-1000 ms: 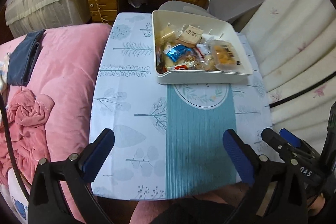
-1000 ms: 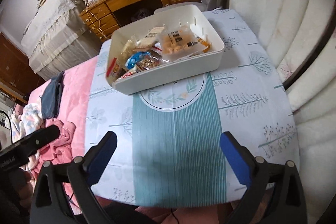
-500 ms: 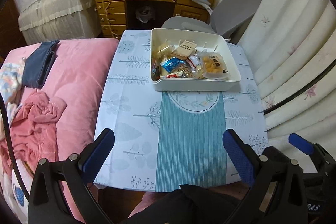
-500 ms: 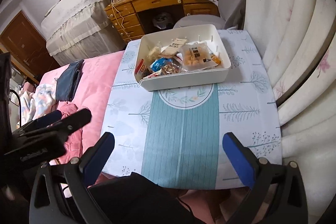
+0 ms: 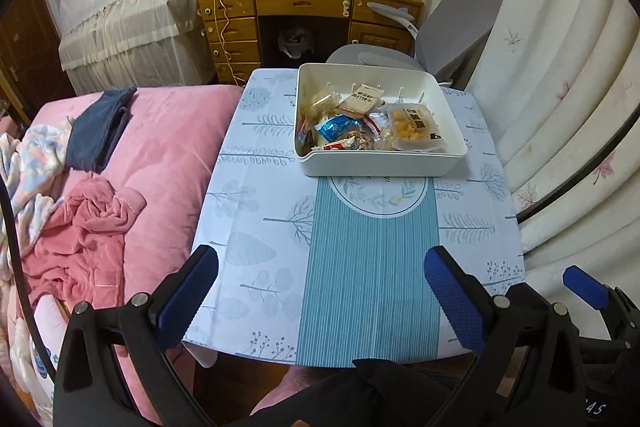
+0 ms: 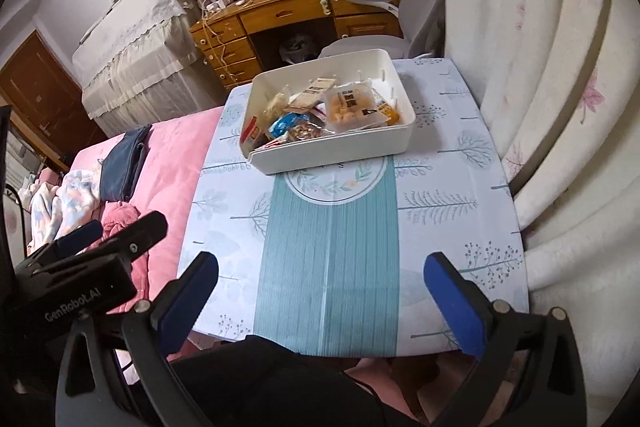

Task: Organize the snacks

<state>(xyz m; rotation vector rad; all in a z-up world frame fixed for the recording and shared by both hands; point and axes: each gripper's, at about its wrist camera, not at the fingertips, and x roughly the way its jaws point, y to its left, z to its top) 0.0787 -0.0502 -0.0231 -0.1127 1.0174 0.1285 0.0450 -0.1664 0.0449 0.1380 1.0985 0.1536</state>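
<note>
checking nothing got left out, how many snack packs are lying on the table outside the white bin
0. Every snack pack in view sits inside the white bin at the far end of the table; more may be buried under the top ones.

The left gripper [image 5: 320, 291] is hovering with jaws wide apart above the table [image 5: 256, 227]. The white bin [image 5: 380, 163], at 12 o'clock, is holding snack packets [image 5: 412, 125].
</note>
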